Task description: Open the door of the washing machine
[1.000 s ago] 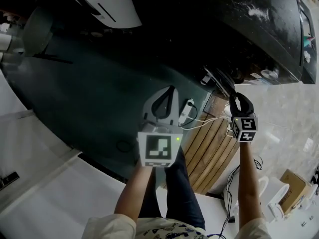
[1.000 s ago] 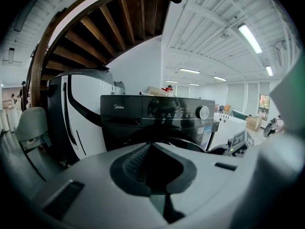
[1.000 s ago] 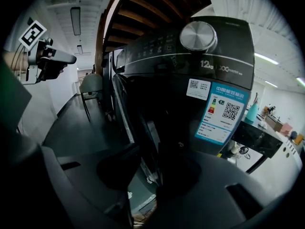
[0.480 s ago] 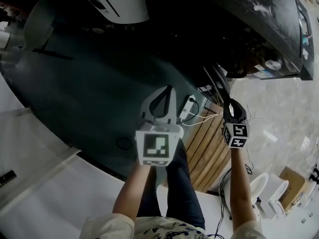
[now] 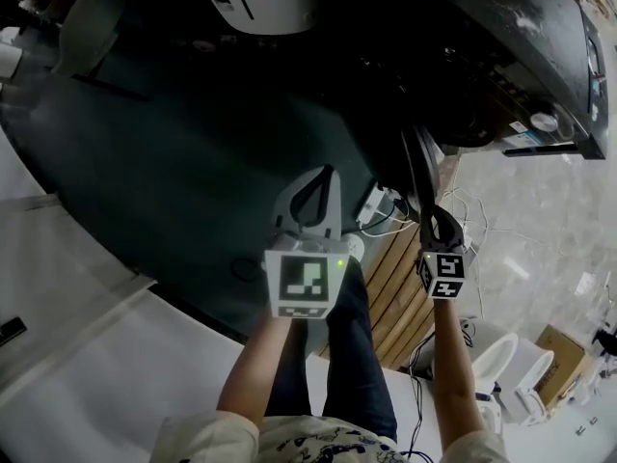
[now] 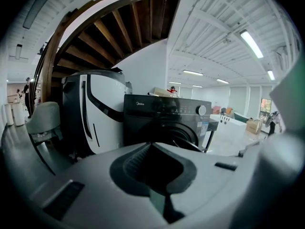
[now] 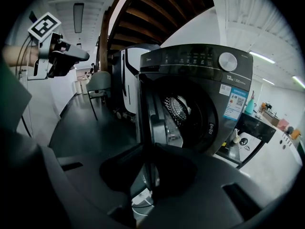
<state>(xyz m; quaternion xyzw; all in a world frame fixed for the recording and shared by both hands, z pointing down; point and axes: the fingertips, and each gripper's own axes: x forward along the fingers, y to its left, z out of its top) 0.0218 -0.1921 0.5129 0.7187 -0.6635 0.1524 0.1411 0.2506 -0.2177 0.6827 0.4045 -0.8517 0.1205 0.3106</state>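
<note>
While the left tongs (image 5: 331,174) idle shut and empty, the right tongs (image 7: 145,151) are closing on the door (image 7: 148,113), upright and edge-on, dead ahead.

Bkgd: white appliance (image 6: 102,113) w/ black trim, grey chair (image 6: 43,120) to its left. Wooden stair underside (image 6: 128,27) overhead. Slatted wood panel (image 5: 400,297) on floor; white power strip (image 5: 378,204) + cables at its top edge. 1 cardboard box (image 5: 559,355) far right.
</note>
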